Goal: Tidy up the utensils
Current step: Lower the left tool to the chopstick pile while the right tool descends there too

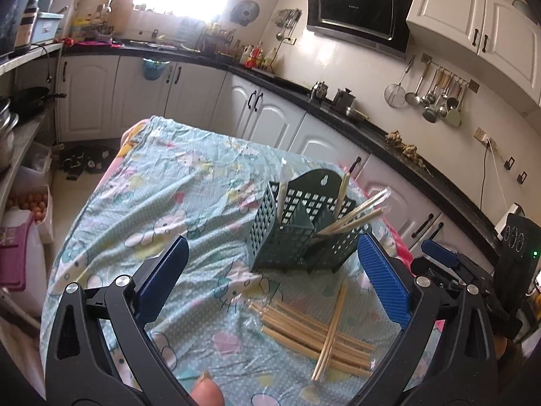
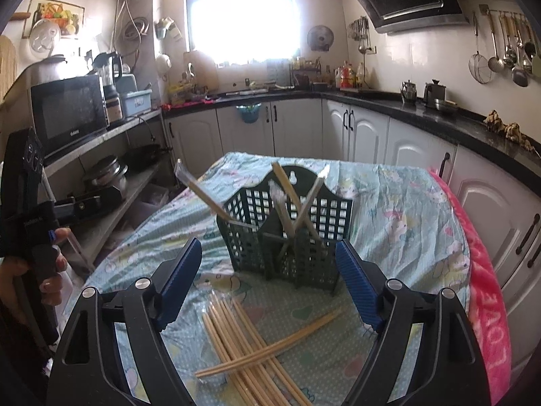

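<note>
A dark green perforated utensil holder [image 1: 297, 233] stands on the table with several wrapped chopsticks [image 1: 351, 218] leaning in its compartments; it also shows in the right wrist view [image 2: 287, 240]. A loose pile of bamboo chopsticks [image 1: 318, 335] lies on the cloth in front of it, and shows in the right wrist view [image 2: 247, 345], with one pair lying crosswise. My left gripper [image 1: 272, 277] is open and empty above the cloth, left of the pile. My right gripper [image 2: 268, 282] is open and empty, above the pile and just short of the holder.
The table wears a light blue cartoon-print cloth [image 1: 162, 196] with a pink towel [image 2: 487, 304] along its right edge. White cabinets under a black counter [image 2: 422, 111] surround it. Shelves with a microwave [image 2: 69, 111] and pots stand left.
</note>
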`<move>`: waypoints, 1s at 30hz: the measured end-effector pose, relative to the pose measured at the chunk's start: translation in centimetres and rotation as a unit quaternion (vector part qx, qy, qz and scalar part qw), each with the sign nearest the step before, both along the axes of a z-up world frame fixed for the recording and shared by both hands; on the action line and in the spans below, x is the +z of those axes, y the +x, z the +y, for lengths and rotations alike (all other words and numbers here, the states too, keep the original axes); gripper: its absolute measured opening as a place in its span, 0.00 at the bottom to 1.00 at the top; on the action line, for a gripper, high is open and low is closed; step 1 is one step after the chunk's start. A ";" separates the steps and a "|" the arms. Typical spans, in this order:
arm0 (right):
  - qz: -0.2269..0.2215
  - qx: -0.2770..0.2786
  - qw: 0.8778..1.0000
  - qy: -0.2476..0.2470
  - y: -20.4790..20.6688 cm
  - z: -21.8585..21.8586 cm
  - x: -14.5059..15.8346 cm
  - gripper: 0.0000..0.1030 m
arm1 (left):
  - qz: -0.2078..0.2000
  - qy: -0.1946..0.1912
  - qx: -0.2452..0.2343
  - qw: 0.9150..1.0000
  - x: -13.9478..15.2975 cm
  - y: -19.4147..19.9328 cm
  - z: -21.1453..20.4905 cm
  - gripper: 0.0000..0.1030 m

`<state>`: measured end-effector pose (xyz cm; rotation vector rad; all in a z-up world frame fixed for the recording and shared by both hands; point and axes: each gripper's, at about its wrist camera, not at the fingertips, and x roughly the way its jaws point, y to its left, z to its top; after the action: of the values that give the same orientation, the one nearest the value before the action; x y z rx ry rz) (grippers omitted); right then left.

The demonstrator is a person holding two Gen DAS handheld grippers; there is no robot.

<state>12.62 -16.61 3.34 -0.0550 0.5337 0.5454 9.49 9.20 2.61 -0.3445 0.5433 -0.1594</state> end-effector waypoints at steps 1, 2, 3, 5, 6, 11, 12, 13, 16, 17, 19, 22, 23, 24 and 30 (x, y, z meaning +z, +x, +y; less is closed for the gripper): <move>0.003 0.000 1.000 -0.002 0.0 0.0 -0.3 0.77 | 0.004 0.000 -0.001 1.000 -0.3 0.0 0.0 0.90; 0.007 -0.001 1.000 -0.003 0.0 0.0 -0.6 0.77 | 0.006 0.000 -0.002 1.000 -0.5 0.0 -0.1 0.90; 0.012 -0.003 1.000 -0.005 0.0 0.0 -0.9 0.77 | 0.011 0.001 -0.002 1.000 -0.8 0.0 -0.2 0.90; 0.020 -0.005 1.000 -0.007 0.1 -0.1 -1.5 0.77 | 0.018 0.000 -0.003 1.000 -1.2 0.0 -0.3 0.90; 0.022 -0.006 1.000 -0.008 0.1 -0.2 -1.7 0.77 | 0.023 -0.001 -0.004 1.000 -1.5 0.0 -0.3 0.90; 0.030 -0.011 0.999 -0.013 0.2 -0.2 -2.3 0.77 | 0.039 0.000 -0.009 0.999 -2.6 0.0 -0.8 0.90; 0.032 -0.012 0.999 -0.013 0.2 -0.3 -2.4 0.77 | 0.044 -0.001 -0.011 0.999 -3.0 0.0 -0.9 0.90; 0.034 -0.013 0.999 -0.014 0.3 -0.4 -2.6 0.77 | 0.048 -0.001 -0.015 0.999 -3.3 0.0 -1.0 0.90; 0.038 -0.016 0.999 -0.015 0.4 -0.6 -2.9 0.77 | 0.059 0.000 -0.021 0.998 -4.1 0.2 -1.5 0.90; 0.039 -0.016 0.999 -0.015 0.4 -0.7 -3.0 0.77 | 0.065 -0.001 -0.025 0.998 -4.5 0.3 -1.7 0.90; 0.043 -0.020 0.999 -0.016 0.6 -0.9 -3.4 0.77 | 0.073 -0.002 -0.028 0.997 -5.1 0.4 -2.0 0.89; 0.049 -0.026 0.998 -0.017 0.8 -1.3 -3.9 0.77 | 0.088 -0.003 -0.038 0.995 -6.1 0.8 -2.5 0.89; 0.052 -0.028 0.998 -0.019 1.0 -1.4 -4.1 0.77 | 0.094 -0.004 -0.041 0.995 -6.4 0.9 -2.6 0.89; 0.056 -0.030 0.998 -0.020 1.1 -1.6 -4.3 0.77 | 0.100 -0.006 -0.045 0.994 -6.7 1.1 -2.8 0.89; 0.079 -0.046 0.996 -0.023 2.2 -2.4 -5.8 0.76 | 0.134 -0.017 -0.068 0.988 -8.7 1.9 -3.8 0.62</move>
<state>14.78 -19.01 -2.50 -0.0302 0.6997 0.4488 11.43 5.42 -6.05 -0.3641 0.8322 -0.2564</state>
